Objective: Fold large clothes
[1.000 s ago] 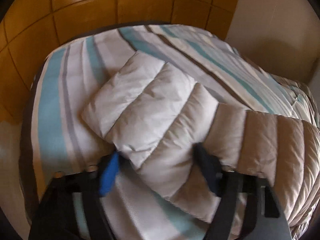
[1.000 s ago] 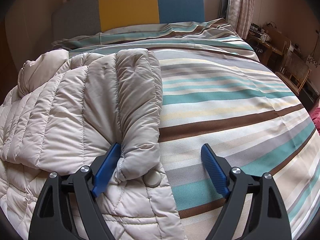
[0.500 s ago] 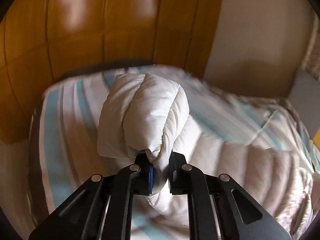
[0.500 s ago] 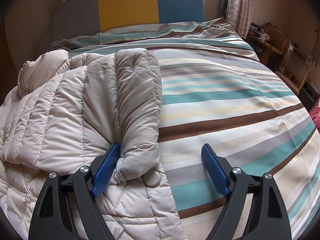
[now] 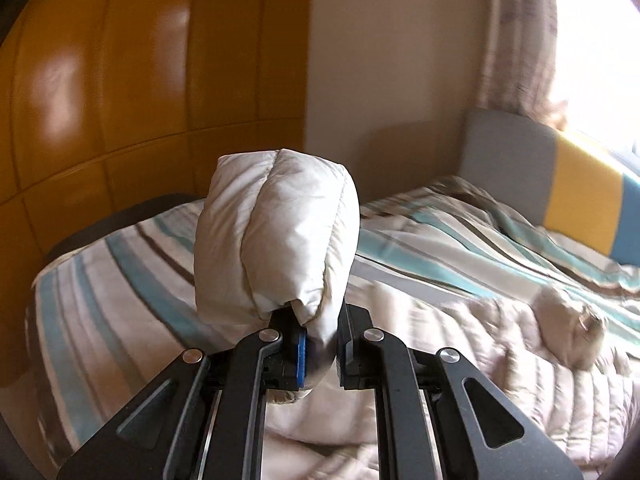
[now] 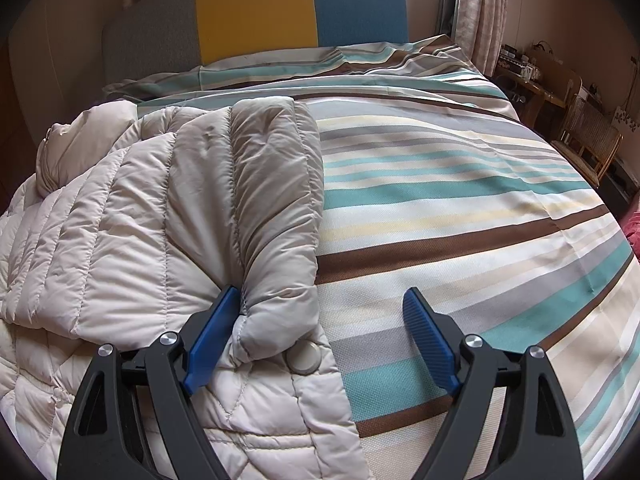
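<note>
A beige quilted puffer jacket (image 6: pixel 120 240) lies on the striped bed, at the left in the right wrist view. One sleeve (image 6: pixel 276 208) is folded across its body. My right gripper (image 6: pixel 320 340) is open, jaws wide, over the sleeve's cuff end and the jacket's edge near a round snap button (image 6: pixel 304 356). My left gripper (image 5: pixel 320 352) is shut on the other sleeve (image 5: pixel 276 240) and holds it lifted above the bed, the puffy cuff bulging up in front of the camera. The rest of the jacket (image 5: pixel 500 352) lies blurred below.
The striped duvet (image 6: pixel 460 208) covers the bed, with a pillow and a grey, yellow and blue headboard (image 6: pixel 256 12) at the far end. Wooden wardrobe doors (image 5: pixel 120 80) stand beside the bed. A desk and chair (image 6: pixel 588 136) stand at the right.
My left gripper closed on the sleeve, lifted it off the bed and swung toward the headboard. My right gripper has stayed open in place.
</note>
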Demonstrator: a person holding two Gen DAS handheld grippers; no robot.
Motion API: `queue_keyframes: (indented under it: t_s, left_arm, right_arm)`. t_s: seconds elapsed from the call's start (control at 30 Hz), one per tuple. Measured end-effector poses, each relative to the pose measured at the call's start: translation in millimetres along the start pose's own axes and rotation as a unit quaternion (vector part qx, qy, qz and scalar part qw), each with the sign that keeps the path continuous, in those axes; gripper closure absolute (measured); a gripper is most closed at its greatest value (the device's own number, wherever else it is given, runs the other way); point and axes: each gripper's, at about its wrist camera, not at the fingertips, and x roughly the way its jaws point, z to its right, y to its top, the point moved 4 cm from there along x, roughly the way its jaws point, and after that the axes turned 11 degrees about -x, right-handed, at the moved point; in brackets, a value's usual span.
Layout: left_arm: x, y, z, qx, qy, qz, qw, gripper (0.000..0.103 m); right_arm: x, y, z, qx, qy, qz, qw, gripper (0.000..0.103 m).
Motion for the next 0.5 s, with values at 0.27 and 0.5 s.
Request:
queue_keyframes:
  t_s: [0.27, 0.5]
  left_arm:
    - [-13.7, -42.7, 58.3, 0.042, -0.039, -0.012, 0.9983, 0.092]
    - [-35.8, -83.9, 112.2, 0.116, -0.08, -0.01, 0.99, 0.092]
  right_arm:
    - [0.4, -0.6, 0.9, 0.002, 0.002, 0.0, 1.0, 0.02]
    - [0.5, -0.6, 1.0, 0.002, 0.002, 0.0, 1.0, 0.02]
